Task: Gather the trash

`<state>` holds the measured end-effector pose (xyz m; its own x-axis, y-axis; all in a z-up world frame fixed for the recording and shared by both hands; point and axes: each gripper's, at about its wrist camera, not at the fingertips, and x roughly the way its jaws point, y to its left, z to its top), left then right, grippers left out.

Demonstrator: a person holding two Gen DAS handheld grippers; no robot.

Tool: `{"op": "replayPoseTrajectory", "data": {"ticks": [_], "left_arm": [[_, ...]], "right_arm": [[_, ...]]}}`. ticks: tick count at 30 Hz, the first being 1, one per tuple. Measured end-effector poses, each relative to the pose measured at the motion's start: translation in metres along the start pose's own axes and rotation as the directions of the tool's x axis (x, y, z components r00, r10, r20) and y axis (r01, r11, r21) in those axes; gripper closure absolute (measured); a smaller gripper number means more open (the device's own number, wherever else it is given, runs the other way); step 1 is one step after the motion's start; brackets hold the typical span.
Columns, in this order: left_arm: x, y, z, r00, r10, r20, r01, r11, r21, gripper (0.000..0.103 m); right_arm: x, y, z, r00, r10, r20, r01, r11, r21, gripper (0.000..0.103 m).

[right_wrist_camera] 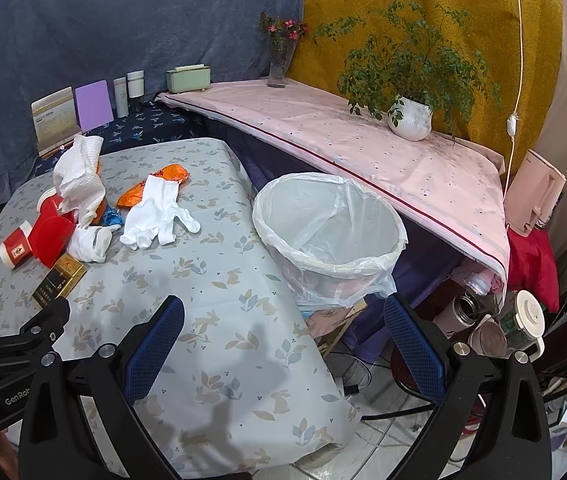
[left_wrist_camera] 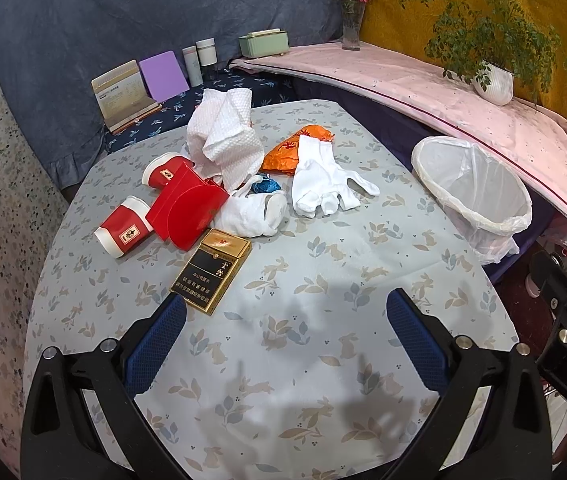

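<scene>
Trash includes a gold-black cigarette pack (left_wrist_camera: 211, 270) with Chinese print; both grippers' fingers wide

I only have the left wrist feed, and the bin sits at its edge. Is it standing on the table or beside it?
Observer: Beside it. The bin stands off the table edge, on something lower.
Operator: Anything inside yet?
Observer: No trash visible, only the white liner.
Operator: Is the right gripper free?
Observer: Yes. The right gripper is open and empty, near the table's corner by the bin.
</scene>
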<state>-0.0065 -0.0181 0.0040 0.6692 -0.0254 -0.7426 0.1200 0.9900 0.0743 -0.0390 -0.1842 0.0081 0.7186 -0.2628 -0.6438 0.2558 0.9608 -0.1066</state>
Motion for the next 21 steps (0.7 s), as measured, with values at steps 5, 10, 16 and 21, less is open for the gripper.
{"op": "replayPoseTrajectory", "data": {"ticks": [5,10,16,21], "left_arm": [[-0.0002,0.0,0.0,1.0,0.0,0.002,0.0,1.0,0.0,0.007],[-0.0008,-0.0007,0.0016,1.0,-0.003,0.001,0.003,1.0,0.001,0.007],[-0.0009,-0.0019,0.003,1.0,-0.005,0.002,0.005,1.0,0.002,0.007],[-0.0018,-0.0036,0.0036,1.0,-0.01,0.007,0.01,1.0,0.002,0.007]], "right_arm": [[0.0002,0.0002,0.0002,1.0,0.001,-0.001,-0.001,1.0,0.001,0.007],[0.0002,0.0005,0.0005,1.0,-0.002,0.001,0.002,1.0,0.002,0.007],[-0.0002,0.0005,0.001,1.0,-0.003,0.002,0.003,1.0,0.002,0.007],[-0.0006,0.0,0.0016,1.0,-0.006,0.006,0.006,1.0,0.0,0.007]]}}
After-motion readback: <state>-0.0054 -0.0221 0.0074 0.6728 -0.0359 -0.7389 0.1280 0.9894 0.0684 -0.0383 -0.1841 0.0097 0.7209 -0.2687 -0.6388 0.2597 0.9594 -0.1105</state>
